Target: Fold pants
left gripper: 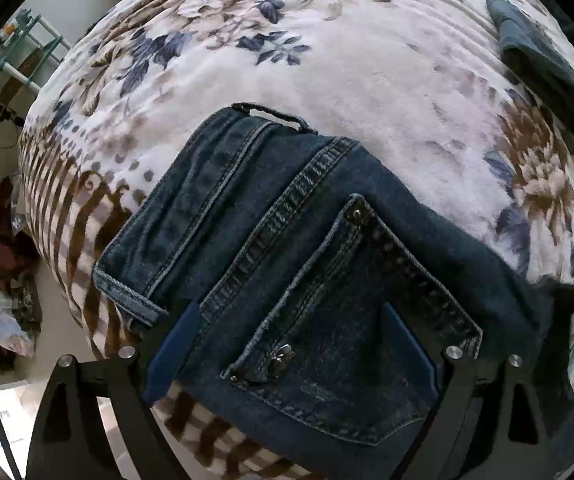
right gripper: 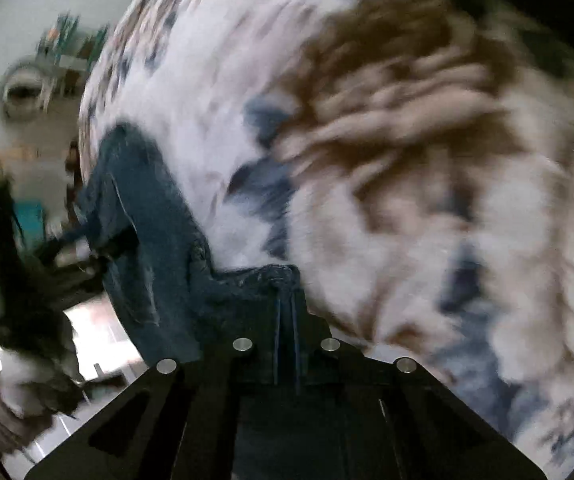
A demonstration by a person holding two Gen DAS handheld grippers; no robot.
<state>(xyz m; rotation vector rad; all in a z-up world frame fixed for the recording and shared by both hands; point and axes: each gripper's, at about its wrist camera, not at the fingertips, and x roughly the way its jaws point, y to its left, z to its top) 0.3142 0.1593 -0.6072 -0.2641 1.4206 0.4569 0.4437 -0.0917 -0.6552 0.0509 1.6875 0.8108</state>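
Observation:
Dark blue jeans lie folded on a floral blanket, back pocket and waistband up. My left gripper is open, its blue fingers spread on either side of the pocket area, right above the denim. In the blurred right wrist view my right gripper is shut on a bunched edge of the jeans, which trail to the left over the blanket. The left gripper shows there as a dark blur at the left.
Another dark blue-green garment lies at the blanket's far right. The bed edge drops off at the left to a floor with clutter and a green and white rack.

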